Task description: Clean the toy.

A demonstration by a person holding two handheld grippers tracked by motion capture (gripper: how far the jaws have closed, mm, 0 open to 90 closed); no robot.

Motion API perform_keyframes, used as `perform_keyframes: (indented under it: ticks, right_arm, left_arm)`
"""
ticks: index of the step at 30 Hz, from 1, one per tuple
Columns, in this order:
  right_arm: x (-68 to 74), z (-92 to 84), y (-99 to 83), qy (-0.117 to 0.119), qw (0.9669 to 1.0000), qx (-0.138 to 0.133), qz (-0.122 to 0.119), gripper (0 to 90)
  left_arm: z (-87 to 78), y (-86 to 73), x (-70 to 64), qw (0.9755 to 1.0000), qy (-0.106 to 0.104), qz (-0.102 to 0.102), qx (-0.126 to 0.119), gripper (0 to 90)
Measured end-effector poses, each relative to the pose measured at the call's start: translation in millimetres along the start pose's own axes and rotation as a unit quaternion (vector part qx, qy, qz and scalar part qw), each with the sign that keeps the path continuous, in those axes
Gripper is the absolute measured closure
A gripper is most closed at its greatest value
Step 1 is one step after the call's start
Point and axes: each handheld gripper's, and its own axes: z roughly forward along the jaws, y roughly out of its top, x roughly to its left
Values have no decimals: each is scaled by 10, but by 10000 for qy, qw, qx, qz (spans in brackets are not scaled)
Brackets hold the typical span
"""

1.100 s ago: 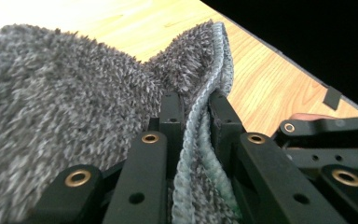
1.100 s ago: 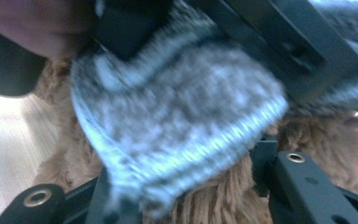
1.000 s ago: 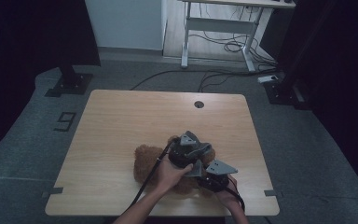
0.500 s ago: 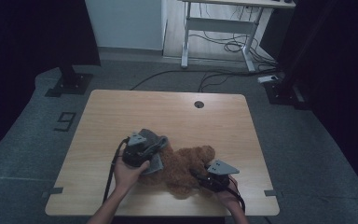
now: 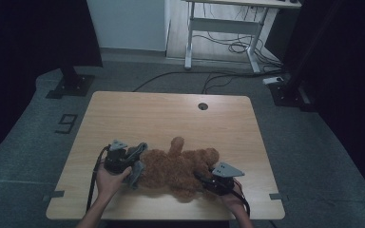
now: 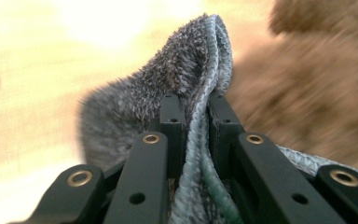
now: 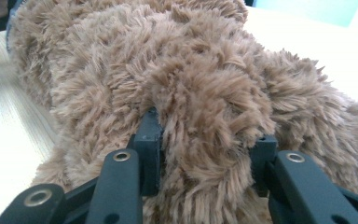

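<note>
A brown plush teddy bear (image 5: 178,166) lies flat on the wooden table (image 5: 171,114), near its front edge. My left gripper (image 5: 134,162) is at the bear's left end, shut on a grey knitted cloth (image 5: 137,166). In the left gripper view the cloth (image 6: 186,79) is pinched between the two jaws of the left gripper (image 6: 196,119), with the bear (image 6: 317,93) blurred to the right. My right gripper (image 5: 203,179) is at the bear's right end, shut on a tuft of its fur. In the right gripper view the right gripper (image 7: 205,154) clamps a thick wad of the bear (image 7: 168,70).
A round cable hole (image 5: 203,106) sits near the table's far edge. Dark stand bases (image 5: 71,85) are on the grey floor to the left and right. A white desk frame (image 5: 218,28) with loose cables stands behind the table.
My left gripper has swept from the bear's right side across to its left end, carrying the grey cloth with it and uncovering the bear. The right gripper has stayed put.
</note>
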Motion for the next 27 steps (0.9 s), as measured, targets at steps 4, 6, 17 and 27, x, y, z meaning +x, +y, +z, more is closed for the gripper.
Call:
perform_keyframes:
  ticks: [4, 6, 17, 27]
  right_arm:
    - [-8, 10, 1, 1, 10000, -14, 17, 588]
    - [-9, 21, 6, -33, 10000, -20, 12, 590]
    - [-40, 224, 90, -445, 9985, -131, -273, 604]
    - [0, 260, 79, -612, 9964, -200, -553, 607]
  left_arm:
    - [-79, 54, -67, 9997, -79, 31, -232, 788]
    - [-142, 191, -203, 9987, -82, 213, -449, 790]
    - [236, 932, -1321, 9875, -927, 1117, -607, 784]
    - [853, 841, -1405, 9914, -987, 858, -30, 783]
